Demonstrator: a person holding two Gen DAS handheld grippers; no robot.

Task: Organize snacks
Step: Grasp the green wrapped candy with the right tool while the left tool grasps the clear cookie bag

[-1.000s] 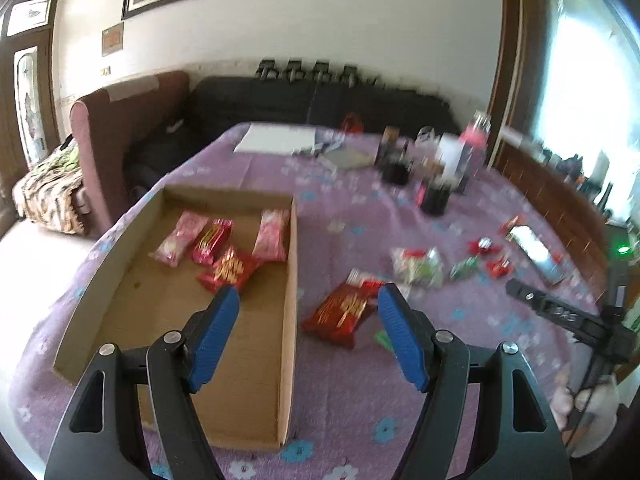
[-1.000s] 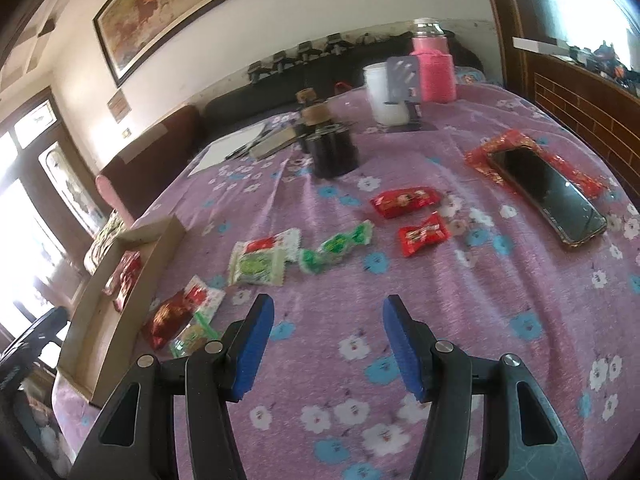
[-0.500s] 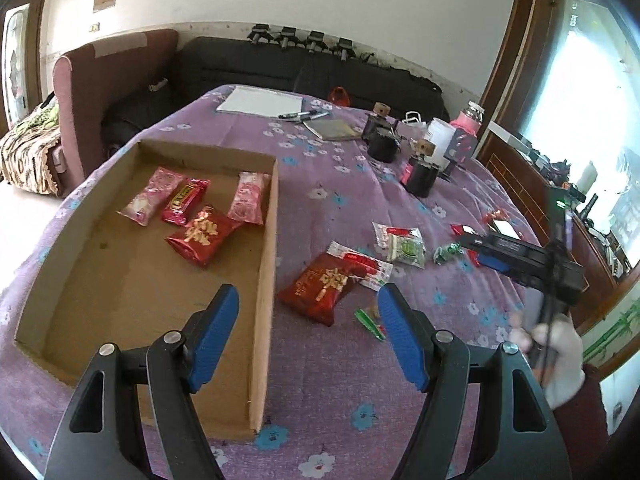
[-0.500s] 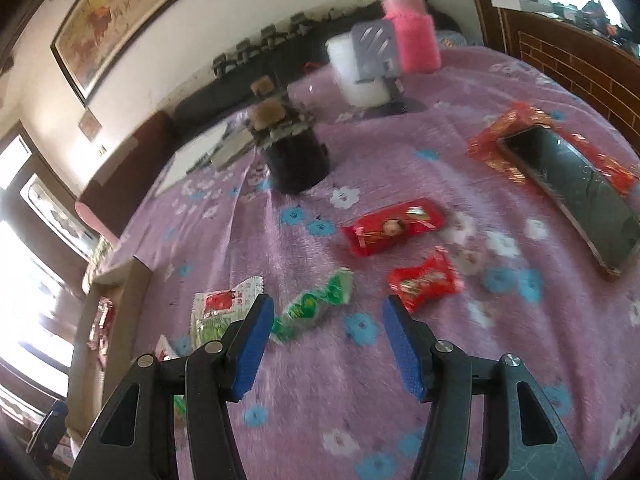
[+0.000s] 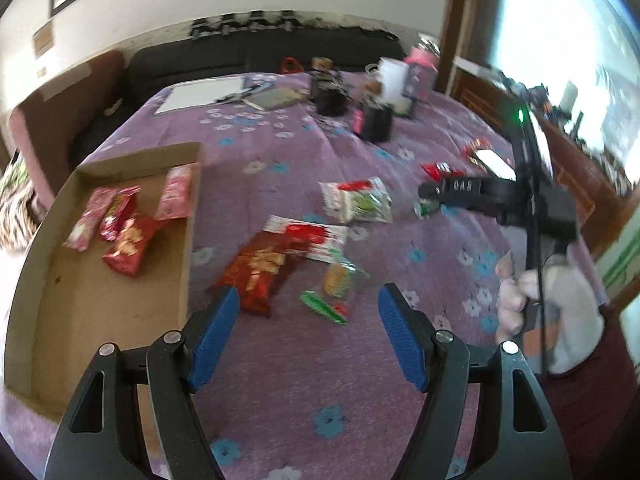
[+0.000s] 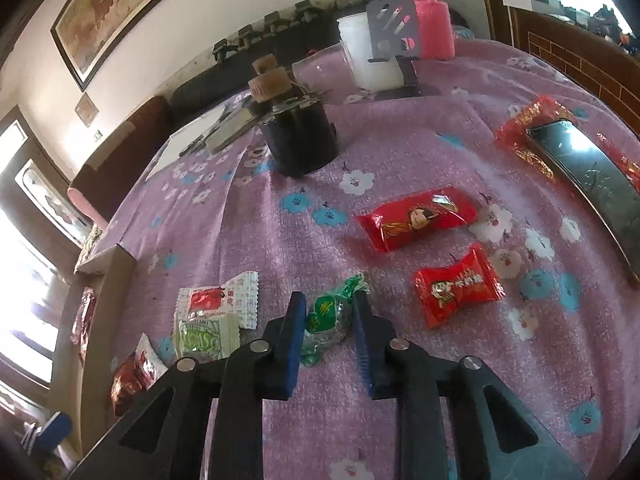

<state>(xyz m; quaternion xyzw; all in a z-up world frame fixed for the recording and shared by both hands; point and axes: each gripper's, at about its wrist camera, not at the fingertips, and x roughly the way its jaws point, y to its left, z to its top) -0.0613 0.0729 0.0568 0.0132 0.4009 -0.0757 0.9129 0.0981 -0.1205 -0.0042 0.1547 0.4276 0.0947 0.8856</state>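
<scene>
A cardboard tray [image 5: 100, 304] lies at the left of the purple flowered table and holds several red and pink snack packs [image 5: 128, 246]. My left gripper [image 5: 308, 320] is open above a red pack [image 5: 260, 270] and a small green packet [image 5: 338, 280] on the cloth. My right gripper [image 6: 328, 322] has closed on a green wrapped candy [image 6: 330, 316] that lies on the cloth. Two red candies [image 6: 418, 220] [image 6: 456, 286] lie to its right and a green-and-white pack [image 6: 208, 328] to its left. The right gripper also shows in the left wrist view [image 5: 430, 194].
A phone [image 6: 588, 172] lies on a red wrapper at the right. Black jars [image 6: 298, 140], a white cup [image 6: 370, 52], a pink flask [image 6: 428, 20] and papers [image 5: 200, 94] stand at the far end. A sofa runs behind the table.
My right gripper moved down to the green candy and closed on it. My left gripper swung right, from the tray's edge to over the loose packs.
</scene>
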